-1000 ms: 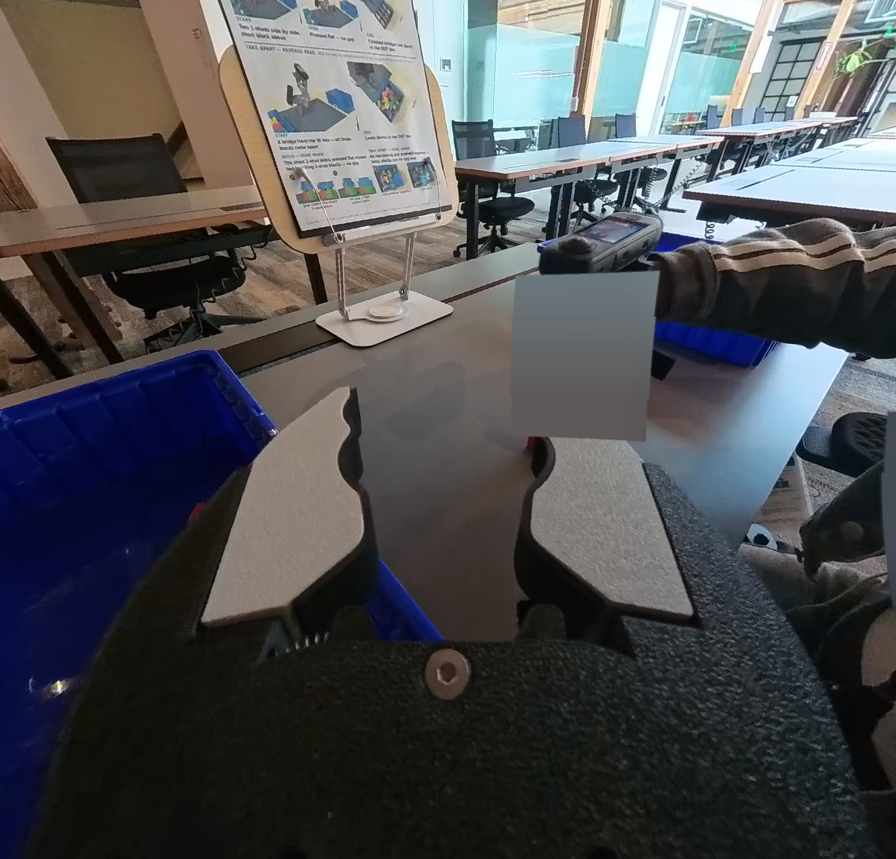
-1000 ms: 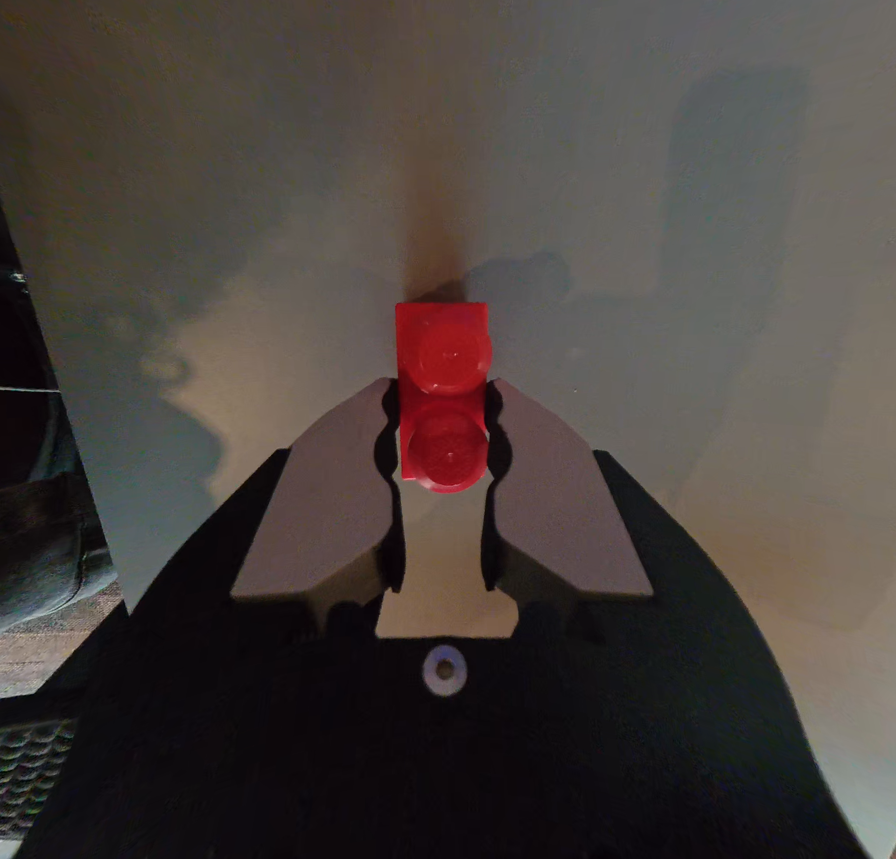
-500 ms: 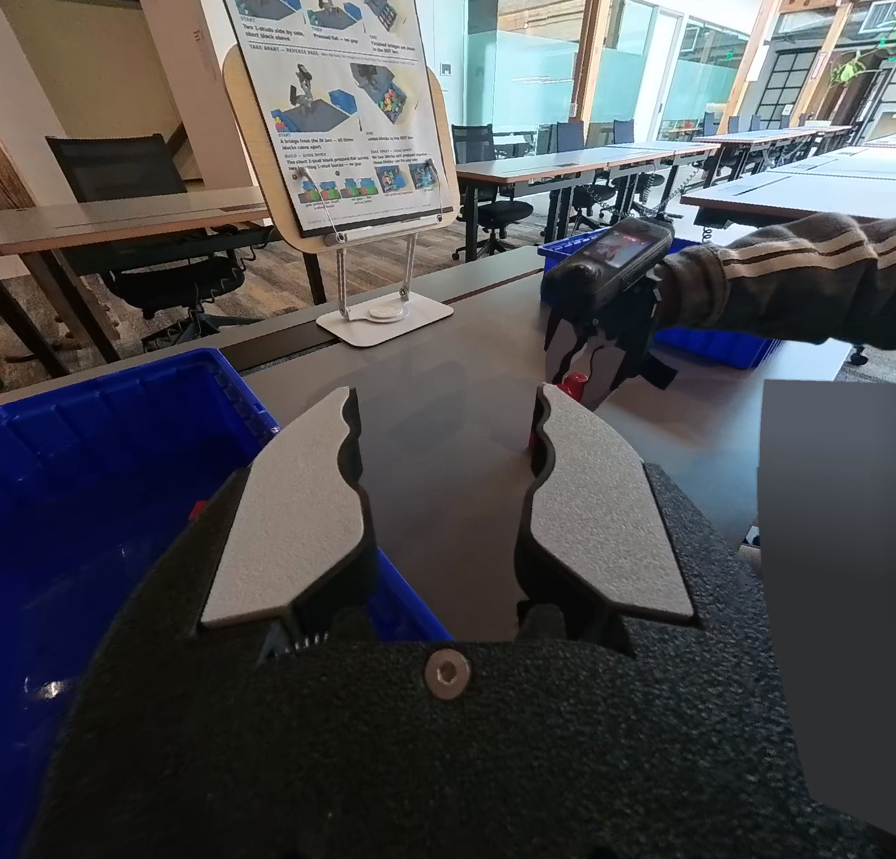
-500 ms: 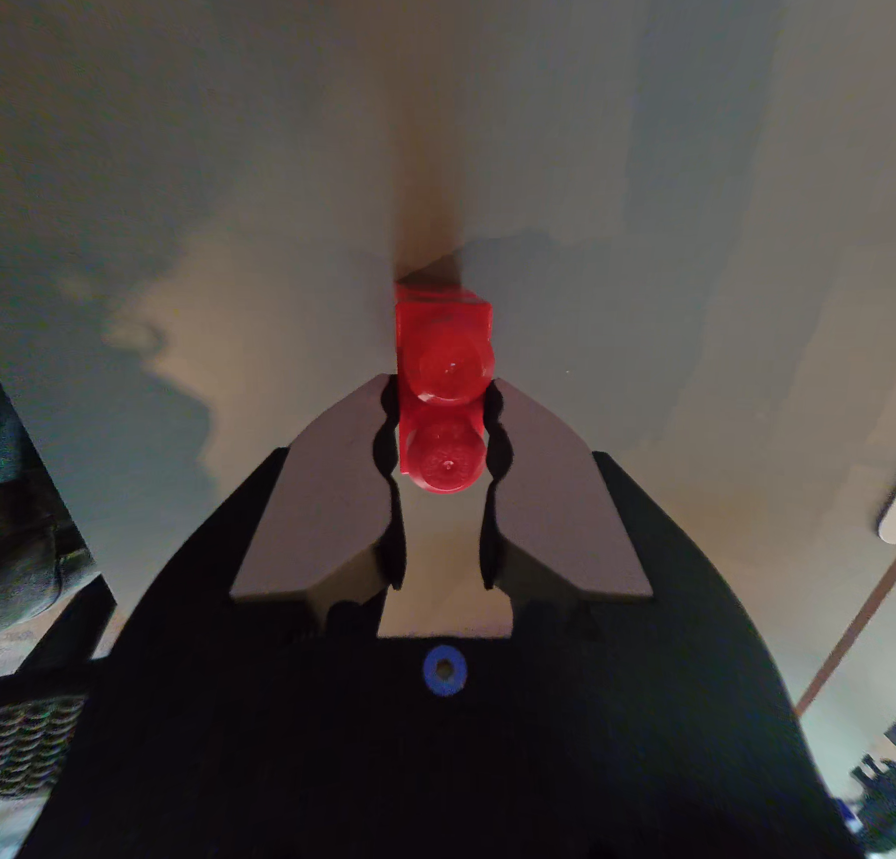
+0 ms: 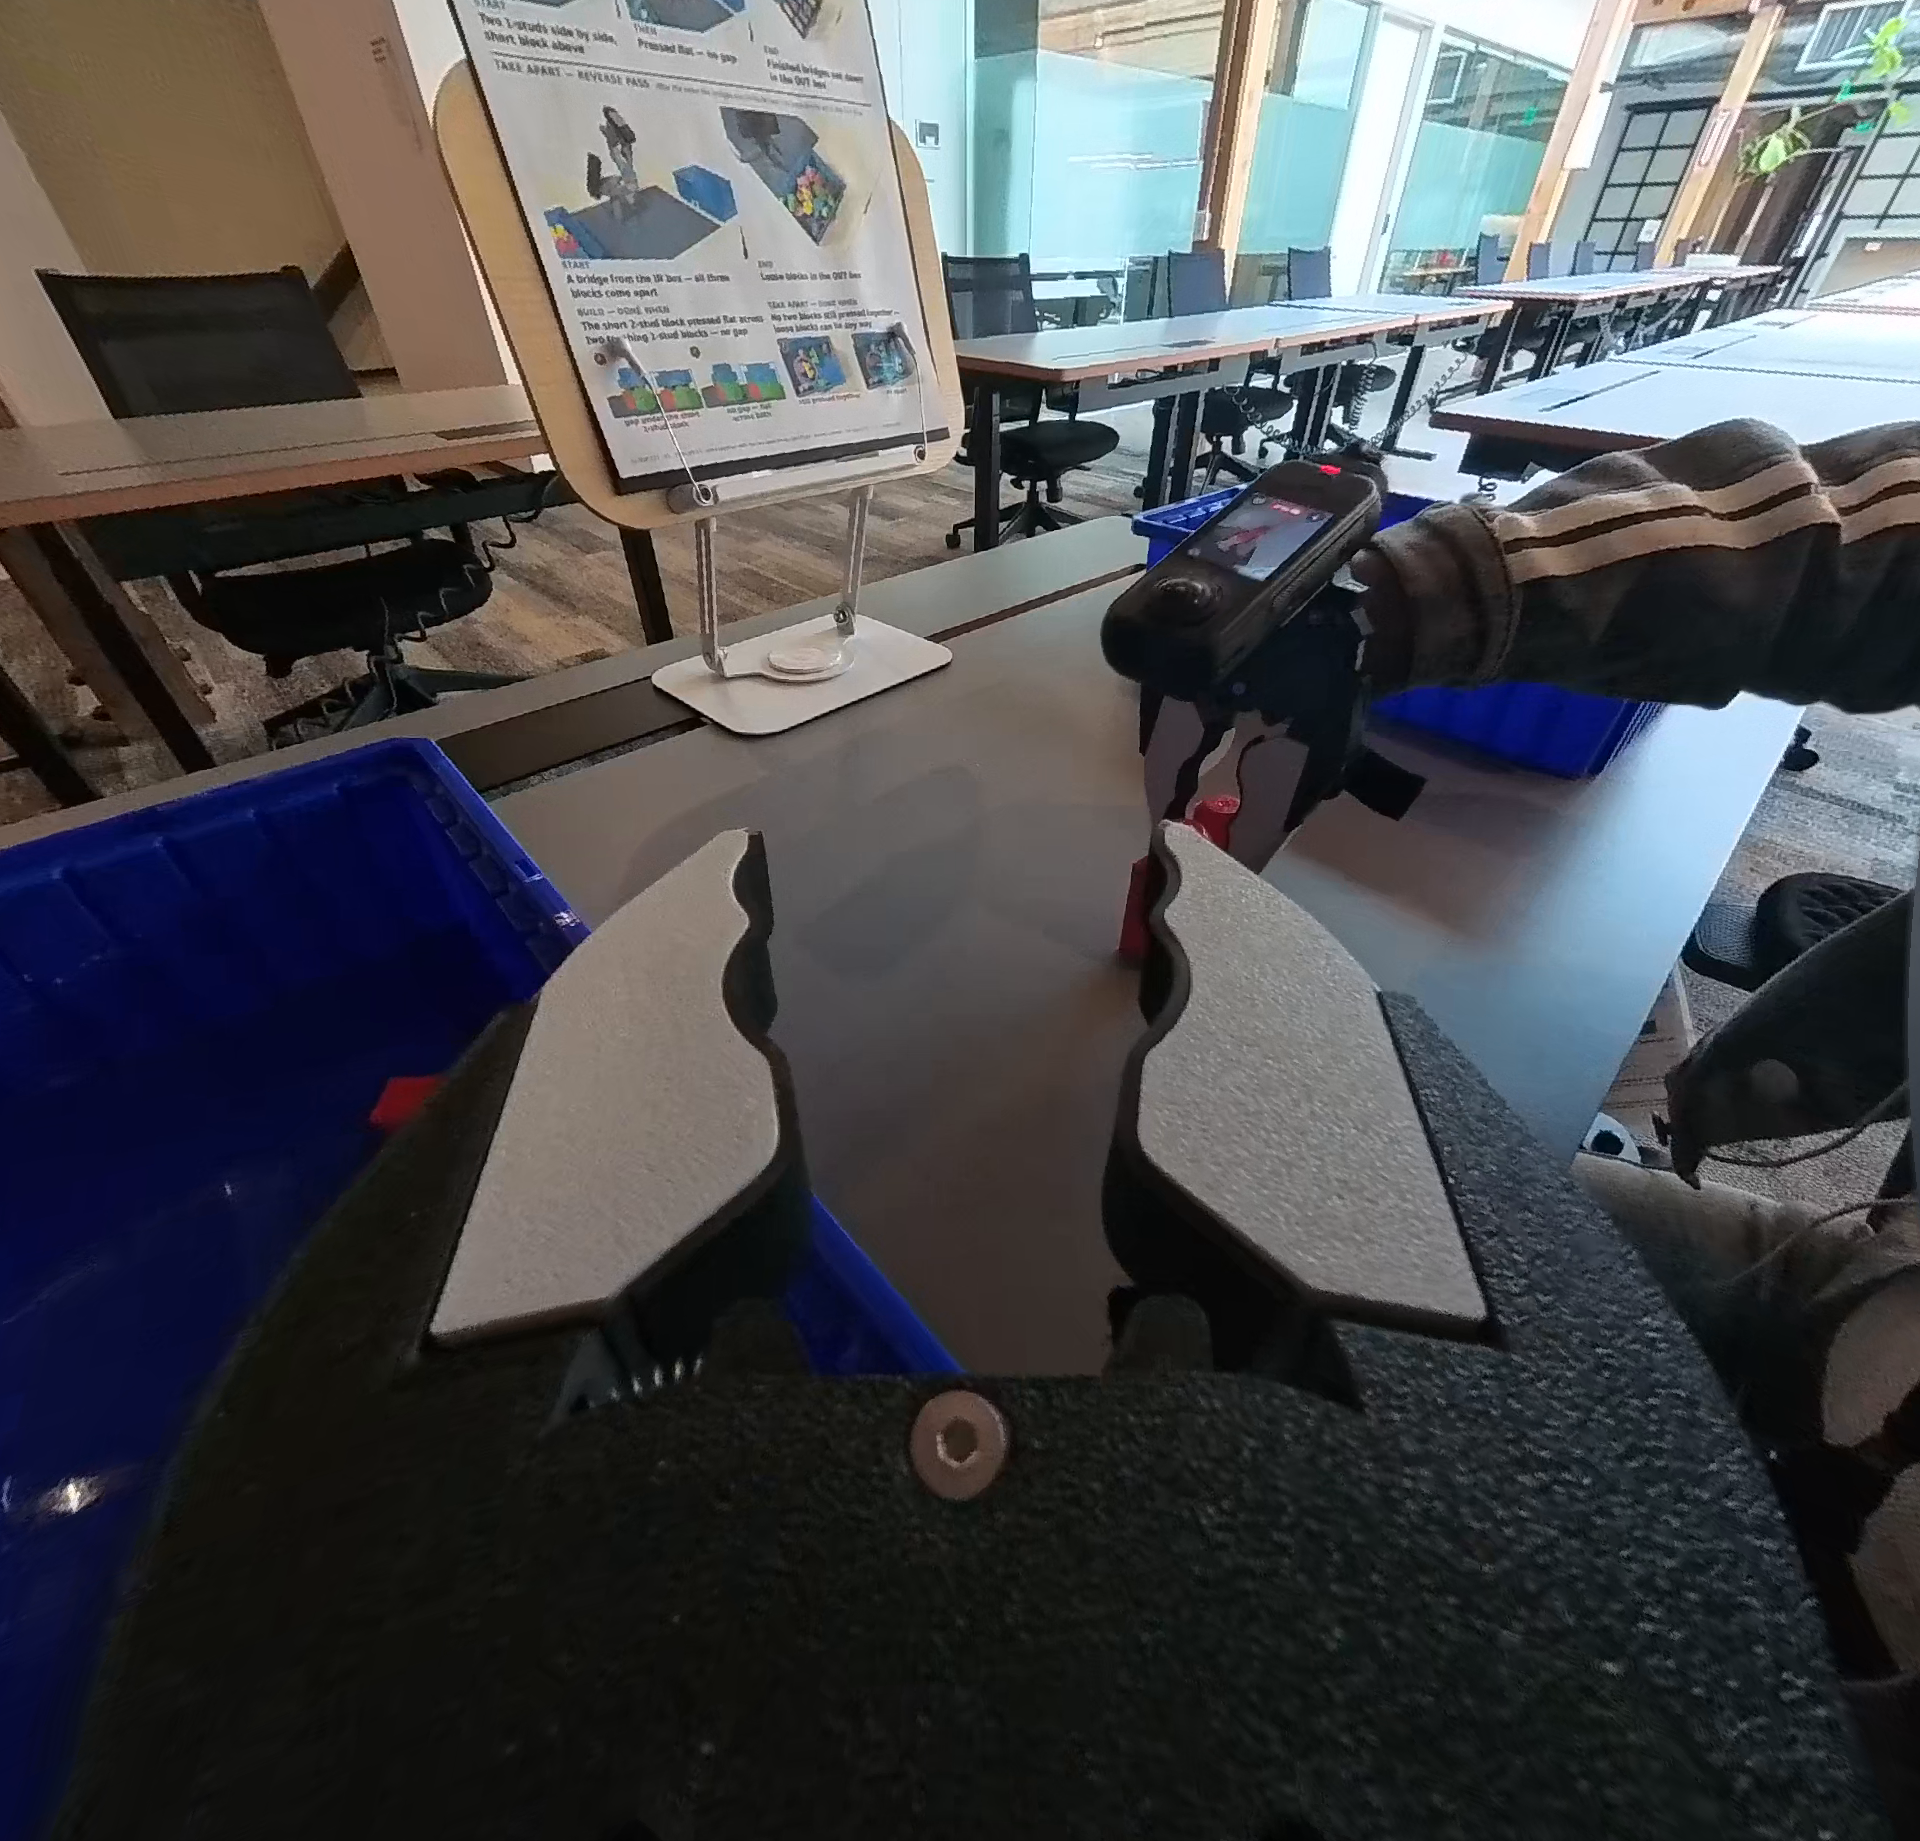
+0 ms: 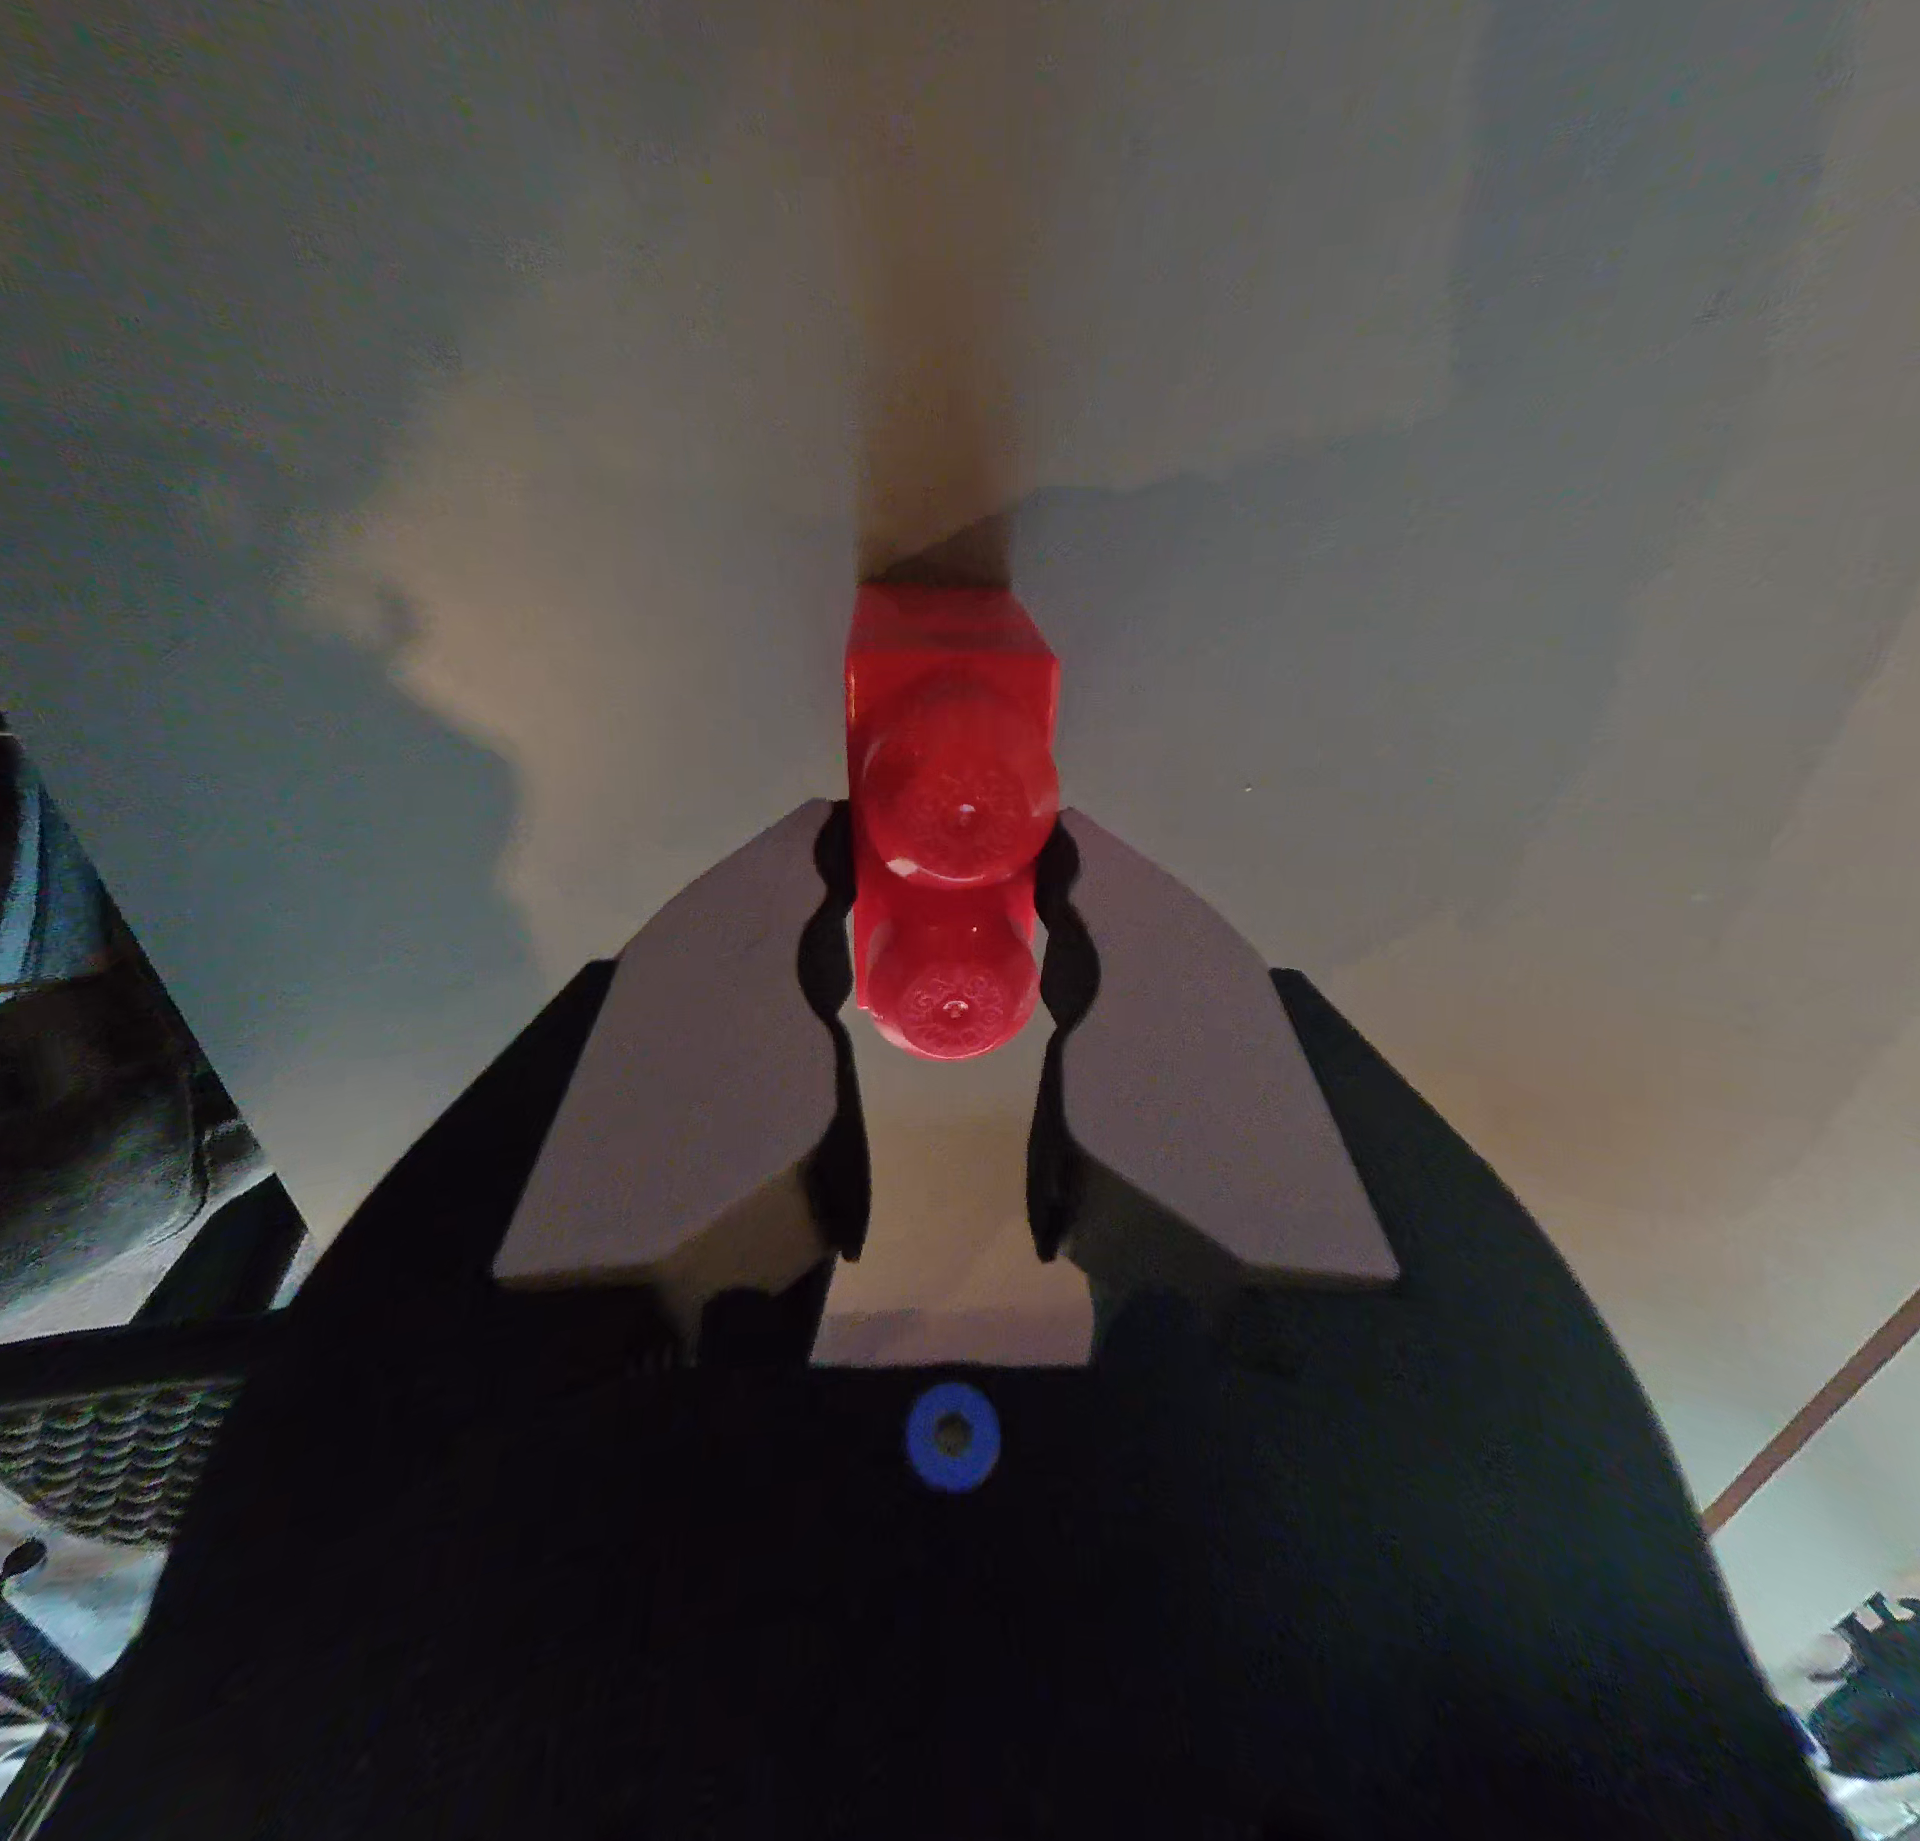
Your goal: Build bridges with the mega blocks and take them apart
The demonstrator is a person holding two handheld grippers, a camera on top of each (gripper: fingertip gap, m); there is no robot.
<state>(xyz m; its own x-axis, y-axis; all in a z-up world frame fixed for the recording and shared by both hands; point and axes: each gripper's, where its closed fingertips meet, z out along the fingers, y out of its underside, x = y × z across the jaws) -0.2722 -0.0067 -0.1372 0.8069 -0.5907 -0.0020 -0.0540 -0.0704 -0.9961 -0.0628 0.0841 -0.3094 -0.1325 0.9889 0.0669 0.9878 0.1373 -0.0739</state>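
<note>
Red block held over the tabletop

Right hand-held gripper (image 6: 951, 835) grips the red block (image 6: 951, 752) above the tabletop (image 6: 1351, 441); left hand-held gripper (image 5: 956, 898) is released, empty.

The right gripper (image 5: 1226, 815) now rides higher and farther back over the desk (image 5: 935, 825) than 1 second ago, tilting the red block (image 6: 951, 815) so its far side shows.

Red block (image 5: 1135, 906) mostly behind left claw (image 5: 951, 944)

Open-plan office; rows of desks (image 5: 1226, 337), swivel chairs (image 5: 1039, 409), glass partitions (image 5: 1101, 160)
</note>
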